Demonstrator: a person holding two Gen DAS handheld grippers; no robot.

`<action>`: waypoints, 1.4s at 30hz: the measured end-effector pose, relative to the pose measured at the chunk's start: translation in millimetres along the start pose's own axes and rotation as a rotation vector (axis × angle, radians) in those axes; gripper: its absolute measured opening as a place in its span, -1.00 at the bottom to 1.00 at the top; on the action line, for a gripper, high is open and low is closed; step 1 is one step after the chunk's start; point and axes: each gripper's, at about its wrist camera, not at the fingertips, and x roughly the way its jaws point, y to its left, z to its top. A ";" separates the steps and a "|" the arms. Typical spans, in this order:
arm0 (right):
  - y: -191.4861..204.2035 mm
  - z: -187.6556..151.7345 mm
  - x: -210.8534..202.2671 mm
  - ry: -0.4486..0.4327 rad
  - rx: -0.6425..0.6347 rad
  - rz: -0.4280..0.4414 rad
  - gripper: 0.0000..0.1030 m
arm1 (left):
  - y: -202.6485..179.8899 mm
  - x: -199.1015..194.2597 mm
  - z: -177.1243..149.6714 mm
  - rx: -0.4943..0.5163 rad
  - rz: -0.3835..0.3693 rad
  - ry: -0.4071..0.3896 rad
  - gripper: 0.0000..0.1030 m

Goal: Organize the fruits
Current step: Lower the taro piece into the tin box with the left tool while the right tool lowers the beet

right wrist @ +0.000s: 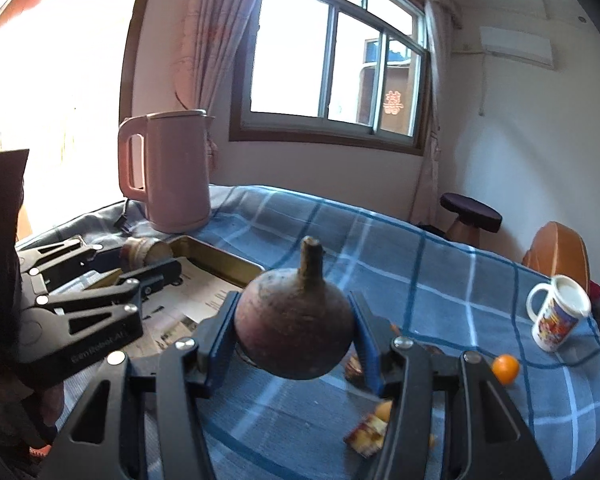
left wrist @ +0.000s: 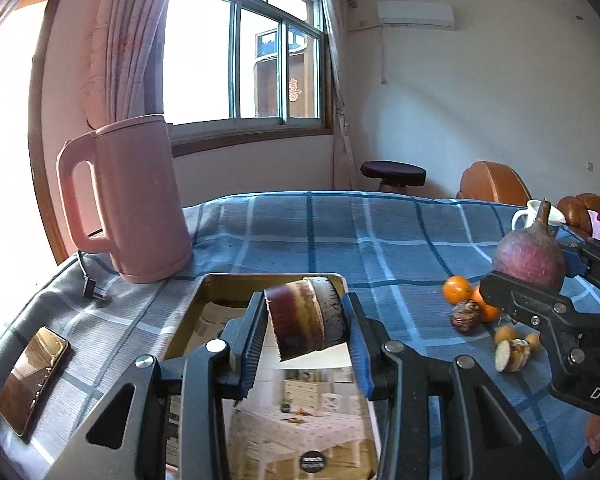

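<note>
My left gripper (left wrist: 306, 330) is shut on a cut purple-and-cream fruit piece (left wrist: 306, 322) and holds it above a gold metal tray (left wrist: 188, 312) lined with printed paper. My right gripper (right wrist: 294, 334) is shut on a round purple stemmed fruit (right wrist: 294, 326), held above the blue checked cloth; it also shows in the left wrist view (left wrist: 528, 258). Small oranges (left wrist: 458, 290), a dark round fruit (left wrist: 465, 316) and cut pieces (left wrist: 512, 354) lie on the cloth right of the tray. In the right wrist view one orange (right wrist: 505, 368) lies at the right.
A pink kettle (left wrist: 140, 200) stands behind the tray at the left, its plug (left wrist: 94, 292) on the cloth. A phone (left wrist: 32, 380) lies at the left edge. A printed white mug (right wrist: 556, 316) stands at the far right. A stool (left wrist: 394, 174) and brown chairs stand beyond the table.
</note>
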 end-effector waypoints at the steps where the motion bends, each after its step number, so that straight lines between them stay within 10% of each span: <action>1: 2.1 2.4 2.0 0.001 -0.003 0.006 0.08 | 2.8 1.2 0.5 -0.002 0.002 0.002 -0.22; 42: 60.9 14.9 121.7 0.175 -0.037 0.103 0.08 | 68.0 73.9 5.1 0.036 0.089 0.222 -0.22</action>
